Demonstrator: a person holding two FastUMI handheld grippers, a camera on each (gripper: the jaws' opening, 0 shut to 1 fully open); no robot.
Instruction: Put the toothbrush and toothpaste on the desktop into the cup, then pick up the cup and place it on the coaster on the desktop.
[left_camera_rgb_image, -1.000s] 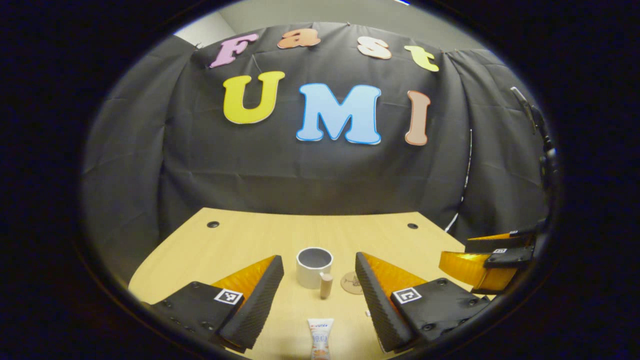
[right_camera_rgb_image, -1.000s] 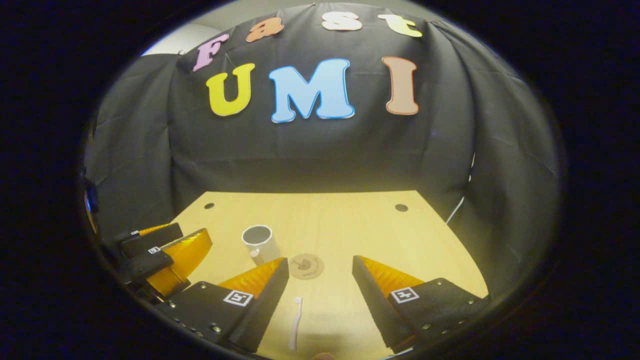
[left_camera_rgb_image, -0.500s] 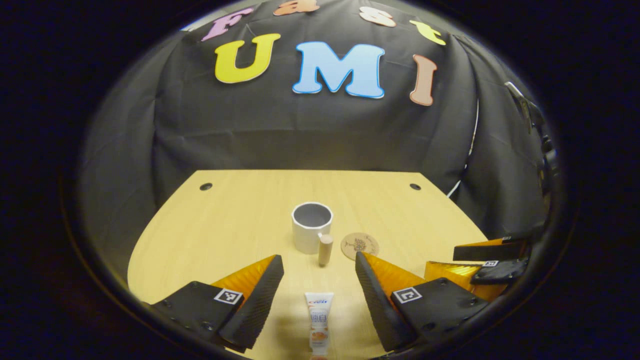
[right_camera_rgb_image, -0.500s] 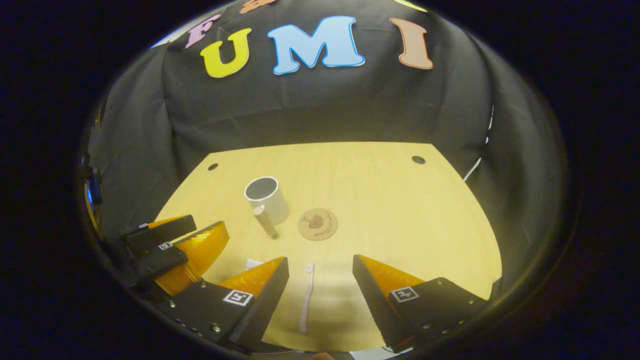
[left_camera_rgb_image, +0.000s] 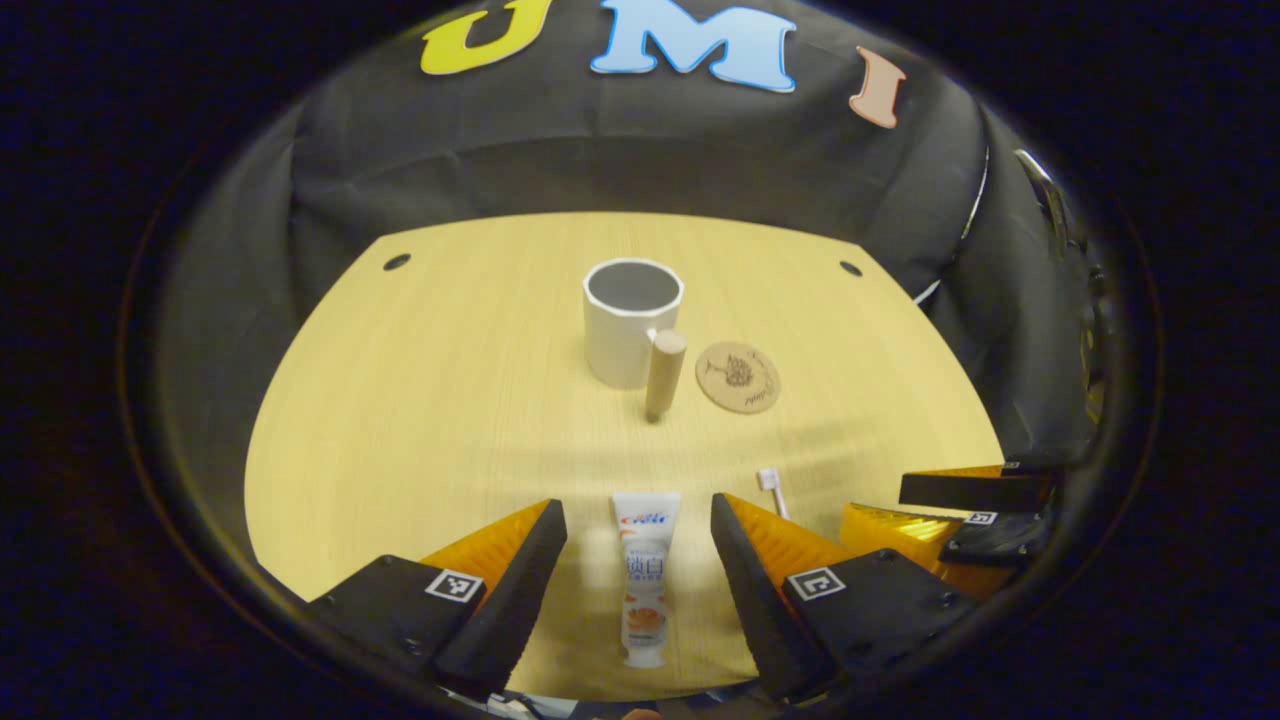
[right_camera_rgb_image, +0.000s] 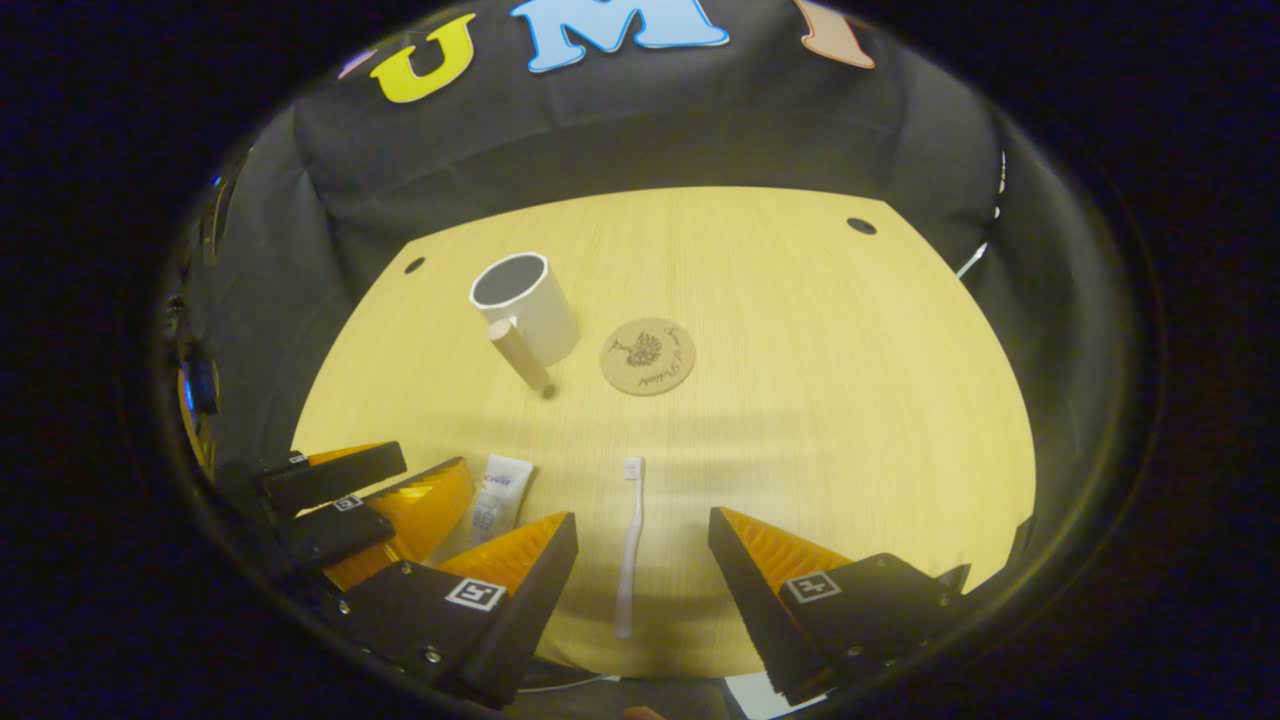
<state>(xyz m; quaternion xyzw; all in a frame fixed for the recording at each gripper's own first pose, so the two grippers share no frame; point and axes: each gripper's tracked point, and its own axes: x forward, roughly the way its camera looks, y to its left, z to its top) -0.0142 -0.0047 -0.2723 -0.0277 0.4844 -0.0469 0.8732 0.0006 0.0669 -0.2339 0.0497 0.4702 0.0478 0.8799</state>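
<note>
The left gripper (left_camera_rgb_image: 638, 510) is hanging over the desk (left_camera_rgb_image: 450, 400) with its jaws standing wide apart, holding and touching nothing. The toothpaste (left_camera_rgb_image: 644, 575) is lying flat on the desk in the gap between those jaws, lengthwise along them, clear of both fingers. Straight ahead of the jaws, well beyond the tube, the cup (left_camera_rgb_image: 630, 320) is standing upright and empty, its wooden handle (left_camera_rgb_image: 664, 372) on the near side, and the coaster (left_camera_rgb_image: 738, 376) is lying just beside it, ahead of the far side of the right-hand finger.

The right gripper (right_camera_rgb_image: 642, 520) is likewise hovering with its jaws spread wide, gripping nothing. The toothbrush (right_camera_rgb_image: 630, 545) is lying between them, nearer the left-hand finger, apart from both, its bristle end pointing away. The coaster (right_camera_rgb_image: 648, 355) is sitting ahead of this gap, with the cup (right_camera_rgb_image: 525, 305) ahead and to its left. In the right gripper view the toothpaste (right_camera_rgb_image: 500, 495) is showing just outside the left-hand finger.
</note>
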